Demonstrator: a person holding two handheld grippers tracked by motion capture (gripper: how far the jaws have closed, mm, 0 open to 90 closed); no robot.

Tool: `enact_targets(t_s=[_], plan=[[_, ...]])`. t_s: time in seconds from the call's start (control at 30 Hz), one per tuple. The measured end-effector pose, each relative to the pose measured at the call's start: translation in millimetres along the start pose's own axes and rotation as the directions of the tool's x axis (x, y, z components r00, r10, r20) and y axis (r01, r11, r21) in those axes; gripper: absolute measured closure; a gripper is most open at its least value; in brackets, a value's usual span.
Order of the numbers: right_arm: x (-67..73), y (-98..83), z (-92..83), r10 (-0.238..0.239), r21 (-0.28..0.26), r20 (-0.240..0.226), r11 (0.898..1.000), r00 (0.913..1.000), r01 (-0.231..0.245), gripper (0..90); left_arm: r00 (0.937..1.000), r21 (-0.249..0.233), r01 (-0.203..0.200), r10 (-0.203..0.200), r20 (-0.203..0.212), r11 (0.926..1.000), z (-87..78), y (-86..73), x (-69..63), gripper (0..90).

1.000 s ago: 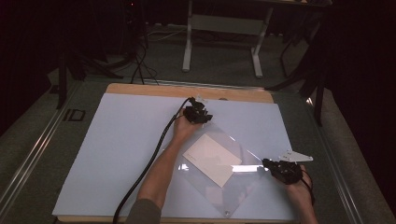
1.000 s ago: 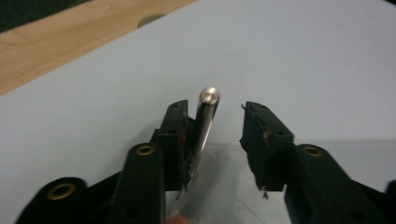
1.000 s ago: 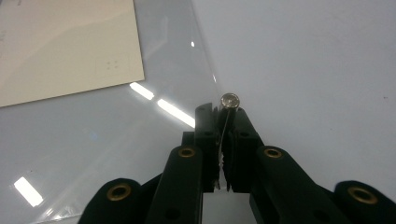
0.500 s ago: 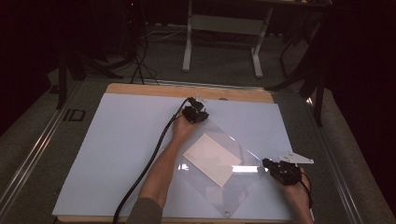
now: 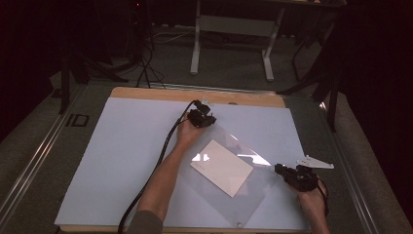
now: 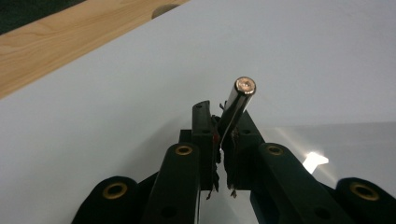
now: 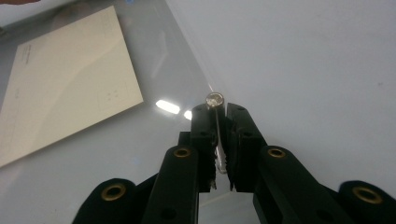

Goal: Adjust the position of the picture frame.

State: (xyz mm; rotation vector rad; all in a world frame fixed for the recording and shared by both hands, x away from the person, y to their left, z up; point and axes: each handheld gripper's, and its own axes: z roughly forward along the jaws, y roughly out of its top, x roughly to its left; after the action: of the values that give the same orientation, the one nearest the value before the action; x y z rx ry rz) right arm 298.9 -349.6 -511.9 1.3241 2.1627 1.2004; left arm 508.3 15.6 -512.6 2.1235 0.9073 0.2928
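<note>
At the near right edge of the white table [image 5: 122, 161], a metal post [image 7: 215, 100] on a clear plastic sheet [image 5: 234, 204] is pinched by the right gripper [image 5: 278, 168]. A cream card [image 5: 222, 167] lies under the sheet. Farther off, another metal post [image 6: 239, 100] is clamped by the left gripper [image 5: 209, 118], open white surface beyond.

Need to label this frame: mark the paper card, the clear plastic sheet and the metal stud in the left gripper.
paper card [image 5: 222, 167], high view, middle of its face.
clear plastic sheet [image 5: 234, 207], high view, bare part near its front corner.
metal stud [image 6: 244, 87], left gripper view, its round end cap.
</note>
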Motion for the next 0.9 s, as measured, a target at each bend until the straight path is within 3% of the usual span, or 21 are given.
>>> enact_targets(t_s=[0.17,0.23,0.4,0.63,0.9], plan=[[0.3,6.0,0.4,0.005,-0.009,-0.005,1.000,1.0000,-0.005,81.9,1.0000,0.001,0.006,-0.006,0.002,1.0000,-11.5,-0.4,3.3,83.9],[-2.0,10.3,1.4,0.023,-0.007,-0.040,1.000,0.9989,-0.024,80.5,1.0000,0.002,0.005,-0.005,0.005,1.0000,-18.8,-0.8,6.1,83.8],[-1.0,19.0,4.5,0.023,-0.004,-0.044,1.000,0.9988,-0.023,80.7,0.9996,0.004,0.028,-0.028,-0.002,0.9996,-29.5,-1.5,11.5,83.6],[1.0,36.7,8.7,0.001,-0.005,-0.045,1.000,0.9990,-0.001,81.0,0.9987,0.007,0.052,-0.052,-0.004,0.9986,-45.4,-4.6,19.6,83.6],[4.5,59.2,18.3,-0.013,-0.014,-0.060,1.000,0.9981,0.013,81.1,0.9959,0.002,0.082,-0.082,-0.038,0.9966,-68.8,-8.3,30.9,83.5]])
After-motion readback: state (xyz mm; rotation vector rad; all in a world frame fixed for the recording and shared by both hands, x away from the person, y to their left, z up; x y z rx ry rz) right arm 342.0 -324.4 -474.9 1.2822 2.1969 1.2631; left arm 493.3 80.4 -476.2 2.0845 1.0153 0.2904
